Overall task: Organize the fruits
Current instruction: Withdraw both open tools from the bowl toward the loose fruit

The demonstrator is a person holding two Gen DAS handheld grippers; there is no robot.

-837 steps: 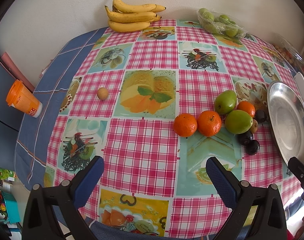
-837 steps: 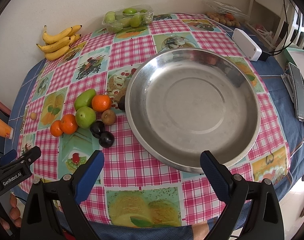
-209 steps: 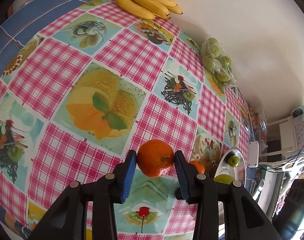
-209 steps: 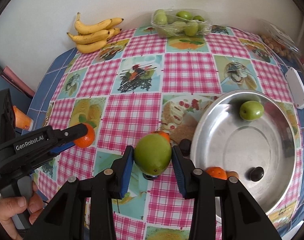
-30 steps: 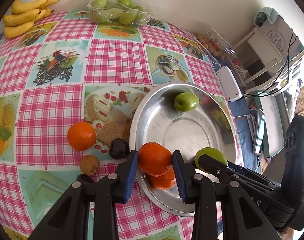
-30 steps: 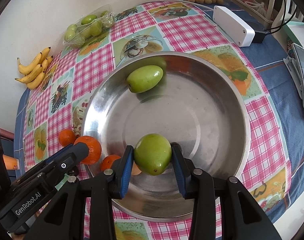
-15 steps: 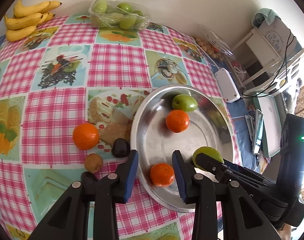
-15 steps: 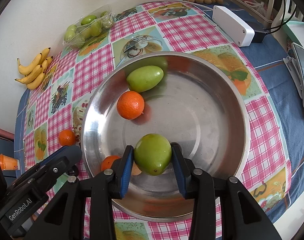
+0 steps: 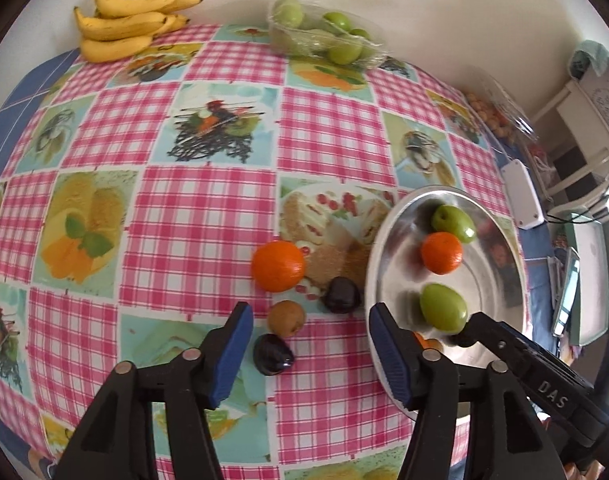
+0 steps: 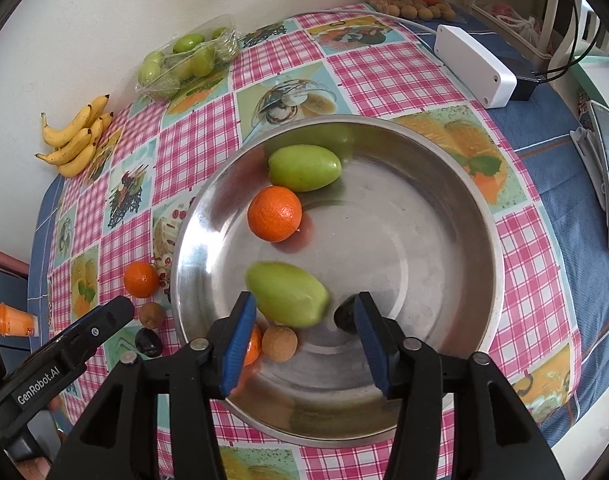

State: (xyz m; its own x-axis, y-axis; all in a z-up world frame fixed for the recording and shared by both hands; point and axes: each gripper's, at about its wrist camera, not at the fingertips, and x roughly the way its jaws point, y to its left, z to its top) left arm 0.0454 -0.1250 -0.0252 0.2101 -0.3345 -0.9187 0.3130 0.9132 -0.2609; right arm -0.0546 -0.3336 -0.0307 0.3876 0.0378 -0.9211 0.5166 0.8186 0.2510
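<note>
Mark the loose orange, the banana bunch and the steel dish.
loose orange (image 9: 278, 266), left wrist view, middle of its peel
banana bunch (image 9: 124, 26), left wrist view, middle banana's skin
steel dish (image 10: 444, 240), right wrist view, bare inner floor

The round bowl (image 10: 444, 184) was polished metal, its smooth inner wall bright enough to mirror the fruit lying in it. The tablecloth (image 9: 208, 208) was a smooth printed sheet, pink check with fruit pictures, carrying a faint sheen; a matt woven blue cloth (image 10: 560, 148) showed at its edges. The green fruit (image 10: 304, 168) had glossy, smooth skin. The orange (image 10: 274, 213) had a finely pitted rind with a dull shine. The small brown fruit (image 10: 279, 343) looked matt and rough. The fruit pack (image 9: 324, 36) was wrapped in clear, crinkled plastic film. The white box (image 10: 474, 65) was smooth matt plastic. The right gripper (image 10: 304, 338) had matt black plastic arms and blue ribbed pads (image 10: 240, 336).
</note>
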